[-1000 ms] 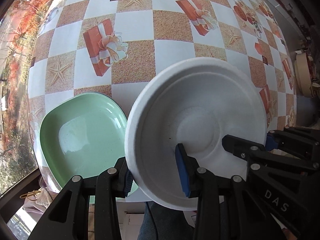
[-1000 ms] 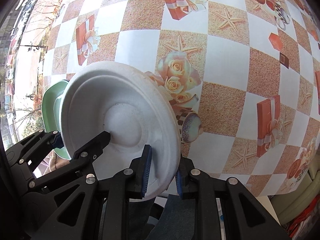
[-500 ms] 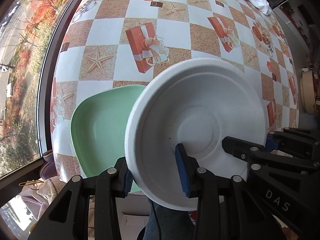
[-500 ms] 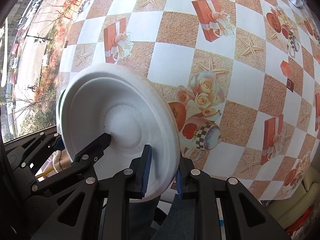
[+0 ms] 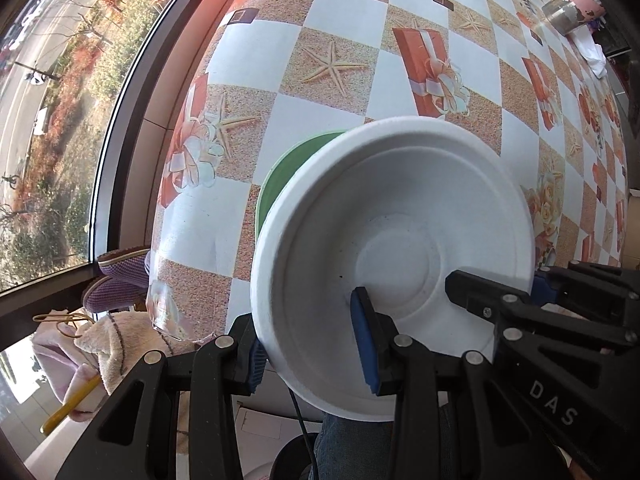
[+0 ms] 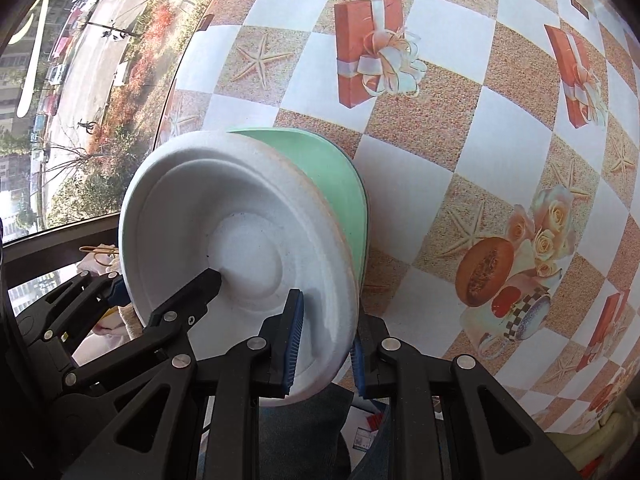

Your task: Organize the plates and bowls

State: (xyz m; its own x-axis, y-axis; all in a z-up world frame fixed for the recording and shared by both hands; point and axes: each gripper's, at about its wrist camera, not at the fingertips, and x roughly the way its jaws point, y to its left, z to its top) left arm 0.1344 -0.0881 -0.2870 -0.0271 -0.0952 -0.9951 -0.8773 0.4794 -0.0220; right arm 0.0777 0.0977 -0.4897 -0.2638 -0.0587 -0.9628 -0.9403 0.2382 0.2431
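Observation:
Both grippers hold one white foam bowl [image 5: 400, 232] by its rim. My left gripper [image 5: 312, 356] is shut on its left rim; my right gripper [image 6: 324, 344] is shut on its right rim. The bowl [image 6: 240, 240] is held tilted above a green plate [image 5: 280, 176] that lies near the table's corner. In the right wrist view the green plate [image 6: 340, 184] shows behind and under the bowl, mostly hidden. I cannot tell whether bowl and plate touch. The right gripper's arm also shows in the left wrist view at the lower right.
The table [image 5: 340, 12] has a checked cloth with gift-box and starfish prints. Its left edge [image 5: 168, 184] runs beside a window. Cloths and a slipper [image 5: 116, 280] lie below the edge. A tin and a pink pot [image 5: 572, 4] stand far back.
Both grippers have carried the white bowl leftward over the green plate, which is now largely covered. The view has swung toward the window and the table's corner.

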